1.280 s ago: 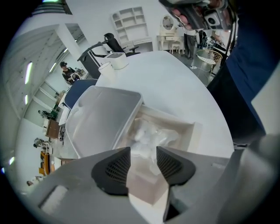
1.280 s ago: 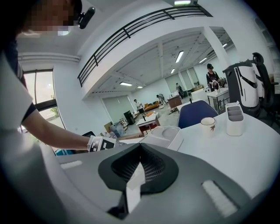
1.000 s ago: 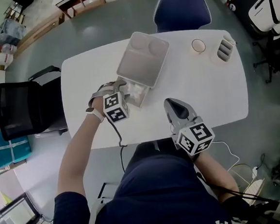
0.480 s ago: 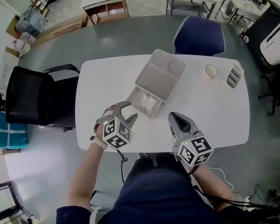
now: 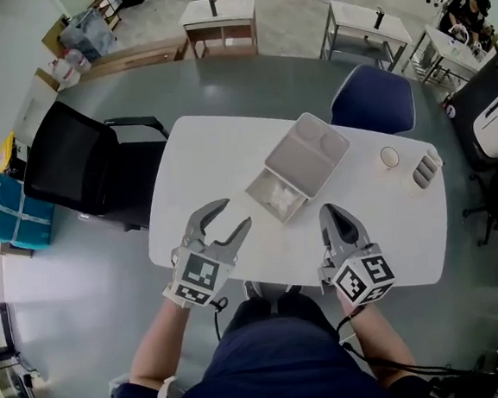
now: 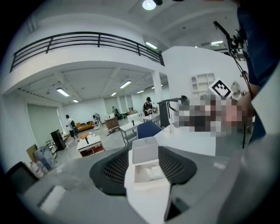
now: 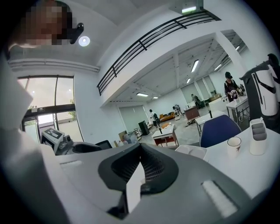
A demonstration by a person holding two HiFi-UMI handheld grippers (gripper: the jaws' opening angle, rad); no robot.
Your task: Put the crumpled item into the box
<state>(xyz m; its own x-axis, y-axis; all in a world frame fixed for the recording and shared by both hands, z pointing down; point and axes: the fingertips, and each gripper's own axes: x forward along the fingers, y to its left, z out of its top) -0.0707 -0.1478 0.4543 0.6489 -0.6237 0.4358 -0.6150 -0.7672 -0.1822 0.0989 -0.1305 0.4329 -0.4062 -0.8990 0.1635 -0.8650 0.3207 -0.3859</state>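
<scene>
Crumpled white item (image 5: 281, 200) lay inside open box (image 5: 310, 149), task apparently done; left gripper (image 5: 231, 214) spread wide, empty; right gripper (image 5: 334, 212) closed, empty.

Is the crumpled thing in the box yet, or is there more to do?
Looks done: the crumpled white item lies inside the open white box on the white table. Nothing is in hand: the left gripper is open and empty, the right gripper shut on nothing. Only closing the box's raised lid might remain.
</scene>
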